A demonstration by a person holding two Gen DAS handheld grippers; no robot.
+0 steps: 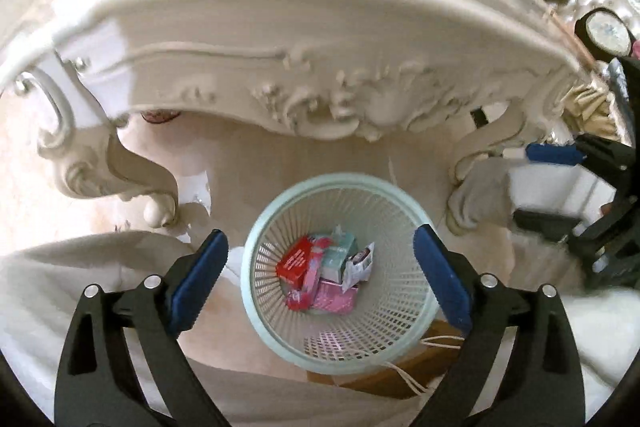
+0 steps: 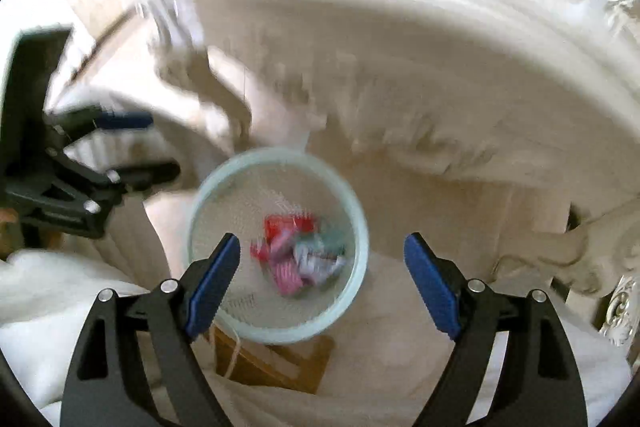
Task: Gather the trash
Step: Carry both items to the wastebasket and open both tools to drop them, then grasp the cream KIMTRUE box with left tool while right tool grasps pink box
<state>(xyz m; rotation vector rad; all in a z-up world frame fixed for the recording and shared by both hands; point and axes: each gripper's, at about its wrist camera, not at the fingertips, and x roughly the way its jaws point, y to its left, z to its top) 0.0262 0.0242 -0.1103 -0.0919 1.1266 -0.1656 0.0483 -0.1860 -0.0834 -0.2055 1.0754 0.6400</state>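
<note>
Left wrist view: my left gripper (image 1: 320, 263) hangs over the pale mint round plastic mesh wastebasket (image 1: 404, 311), jaws spread wide and holding nothing. My right gripper (image 2: 322, 267) is just as wide apart and just as empty above the same basket; seen from the left it sits off to the side by the far leg, its blue pads (image 1: 554, 154) parted.

The basket stands on the cream floor, under the front edge of the ornate white carved dressing table (image 1: 280, 83), between its two curled legs. It is upright, mouth pointing straight up at me, so its long axis runs nearly along my line of sight. In the bottom lie a red cardboard box (image 1: 294, 261), a pink wrapper (image 1: 336, 299), a mint carton (image 1: 340, 257) and a white sachet (image 1: 360, 263), in a loose heap near the middle. A brown paper bag with cord handles (image 1: 400, 383) lies flat, touching the basket's near side.

With both grippers empty over the bin, I judge a drop is done and the next piece of trash must be fetched. To do that well I should lift clear of the rim before swinging toward the tabletop and keep both arms apart. The right wrist view is smeared, so I can't tell whether more trash lies nearby.
</note>
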